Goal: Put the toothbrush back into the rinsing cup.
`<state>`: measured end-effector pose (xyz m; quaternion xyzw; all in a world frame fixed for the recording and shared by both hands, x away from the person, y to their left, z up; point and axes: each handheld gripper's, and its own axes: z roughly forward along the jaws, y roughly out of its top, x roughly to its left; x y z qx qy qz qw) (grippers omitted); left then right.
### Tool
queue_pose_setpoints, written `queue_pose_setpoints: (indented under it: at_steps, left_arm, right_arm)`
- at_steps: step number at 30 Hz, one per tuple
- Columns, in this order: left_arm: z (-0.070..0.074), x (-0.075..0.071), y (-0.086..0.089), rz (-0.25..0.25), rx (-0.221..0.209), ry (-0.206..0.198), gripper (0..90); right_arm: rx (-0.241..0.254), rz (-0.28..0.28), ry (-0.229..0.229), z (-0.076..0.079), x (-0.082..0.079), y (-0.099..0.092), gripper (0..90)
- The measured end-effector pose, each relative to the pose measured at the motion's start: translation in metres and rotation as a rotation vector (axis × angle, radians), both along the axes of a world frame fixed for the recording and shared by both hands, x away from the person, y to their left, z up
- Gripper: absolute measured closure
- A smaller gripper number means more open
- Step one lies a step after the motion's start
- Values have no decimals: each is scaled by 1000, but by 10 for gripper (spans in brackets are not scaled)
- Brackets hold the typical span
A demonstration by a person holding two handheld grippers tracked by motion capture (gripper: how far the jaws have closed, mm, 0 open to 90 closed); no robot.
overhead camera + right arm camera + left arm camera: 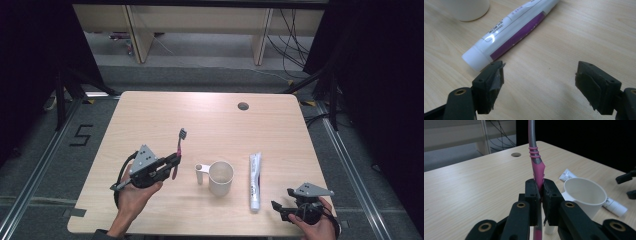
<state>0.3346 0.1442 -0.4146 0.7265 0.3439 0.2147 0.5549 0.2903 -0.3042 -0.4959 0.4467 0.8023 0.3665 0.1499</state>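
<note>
Over the wooden table (150, 115), left gripper (541, 192) fingers pinch an upright pink toothbrush (537, 167); right gripper (540, 80) fingers spread beside the toothpaste tube (511, 30)

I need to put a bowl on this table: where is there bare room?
The far half of the light wooden table, up to the round cable hole, is bare. The near middle is crowded: white handled plastic cup, white-and-purple toothpaste tube, and both tongs.

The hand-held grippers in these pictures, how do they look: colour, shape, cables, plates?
Both are black. The left hand-held gripper and right hand-held gripper each carry a grey three-cornered plate on top. Brass-coloured rivets mark the jaw arms. A black cable loops from the left one. No sleeves are visible.
</note>
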Motion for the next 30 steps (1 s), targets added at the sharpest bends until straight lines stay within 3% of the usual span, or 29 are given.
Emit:
queue_pose_setpoints:
  at_steps: [3,5,14,17,30]
  left_arm:
    - [1,2,-6,-3,-4,-11,826]
    - [1,5,-10,-13,-36,-16,826]
    - [8,10,-27,-3,-83,-37,826]
    - [11,12,-33,-9,-88,-44,826]
    - [8,20,-52,-21,-96,-39,826]
  right_arm:
    - [3,4,1,0,0,0,237]
    - [2,3,0,0,0,0,237]
    - [1,0,3,0,0,0,237]
    - [-10,13,-15,0,1,-1,237]
    - [-1,11,-6,-1,1,-1,237]
